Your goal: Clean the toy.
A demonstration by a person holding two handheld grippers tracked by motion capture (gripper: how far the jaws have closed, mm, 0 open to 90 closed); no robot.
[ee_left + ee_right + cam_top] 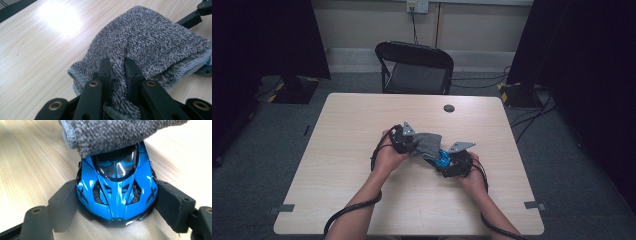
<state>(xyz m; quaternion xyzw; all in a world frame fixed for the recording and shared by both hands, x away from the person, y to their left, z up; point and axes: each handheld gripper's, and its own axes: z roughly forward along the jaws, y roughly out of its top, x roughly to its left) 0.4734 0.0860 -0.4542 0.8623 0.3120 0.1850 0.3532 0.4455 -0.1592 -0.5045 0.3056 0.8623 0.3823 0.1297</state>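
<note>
- Near the middle of the table (pixel 362 130), my right gripper (pixel 117 202) clamps the blue toy car (pixel 117 187) by its two sides.
- My left gripper (pixel 117 72) is pinched on the grey cloth (pixel 150 37), which lies over the car's front.
- I judge the wiping is underway; the rear part is not yet covered.

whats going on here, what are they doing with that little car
A person at a light wooden table is working on a shiny blue toy car with a grey terry cloth. The right gripper clamps the car by its sides. The left gripper is shut on a bunched part of the cloth, which lies over the car's windscreen end, as if wiping it.
</note>
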